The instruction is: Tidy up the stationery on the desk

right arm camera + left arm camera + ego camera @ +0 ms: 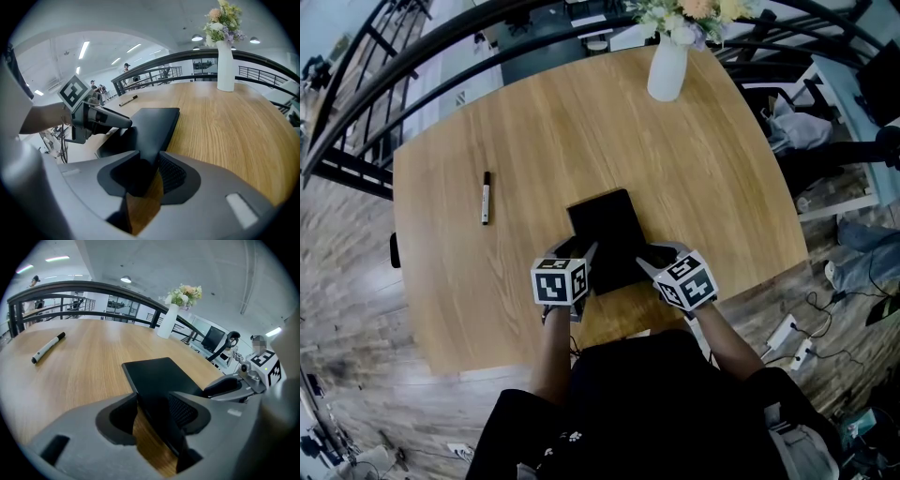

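1. Left gripper (151, 416): jaws apart, astride the near left corner of black notebook (605, 225).
2. Right gripper (149, 176): jaws apart too, astride the near right corner.
3. Notebook: flat on wooden desk (703, 178), near front edge.
4. Marker (486, 197): well apart, to the left.
5. White vase (667, 67): at far edge.

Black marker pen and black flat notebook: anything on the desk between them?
Nothing: the head view shows bare wooden desk between the black marker pen and the black flat notebook.

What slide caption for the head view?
Left gripper and right gripper at the near corners of a black notebook on a desk; marker left, vase beyond.
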The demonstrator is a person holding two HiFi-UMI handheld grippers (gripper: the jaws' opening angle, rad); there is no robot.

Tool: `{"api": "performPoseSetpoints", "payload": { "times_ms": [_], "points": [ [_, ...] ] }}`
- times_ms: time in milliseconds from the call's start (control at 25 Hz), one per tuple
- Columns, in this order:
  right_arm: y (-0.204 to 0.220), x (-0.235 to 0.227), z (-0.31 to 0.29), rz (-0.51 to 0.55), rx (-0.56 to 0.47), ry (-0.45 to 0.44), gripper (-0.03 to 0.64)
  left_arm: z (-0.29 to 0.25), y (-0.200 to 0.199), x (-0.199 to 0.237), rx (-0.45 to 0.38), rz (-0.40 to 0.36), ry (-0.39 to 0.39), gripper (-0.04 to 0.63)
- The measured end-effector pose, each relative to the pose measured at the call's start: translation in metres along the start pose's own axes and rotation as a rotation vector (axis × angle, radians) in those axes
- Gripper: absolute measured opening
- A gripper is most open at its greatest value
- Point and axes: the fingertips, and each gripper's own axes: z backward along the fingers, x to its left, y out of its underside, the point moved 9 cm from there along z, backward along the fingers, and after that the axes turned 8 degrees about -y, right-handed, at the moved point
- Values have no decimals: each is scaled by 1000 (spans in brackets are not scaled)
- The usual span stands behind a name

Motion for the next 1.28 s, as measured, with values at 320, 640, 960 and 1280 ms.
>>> {"api": "performPoseSetpoints", "payload": {
  "times_ms": [320,640,960,1280],
  "points": [
    [1,1,0,-5,-8,-3,138,2,3,1,-14,15,5,196],
    [3,-2,1,-18,-37,-12,141,3,3,1,-26,-1,5,195],
    [-9,-7,12,35,-141,88,35,19,0,6,-138,11,5,78],
    [-35,3,25,50,-325,108,9,47,-7,8,-273,28,4,-8]
  ]
}}
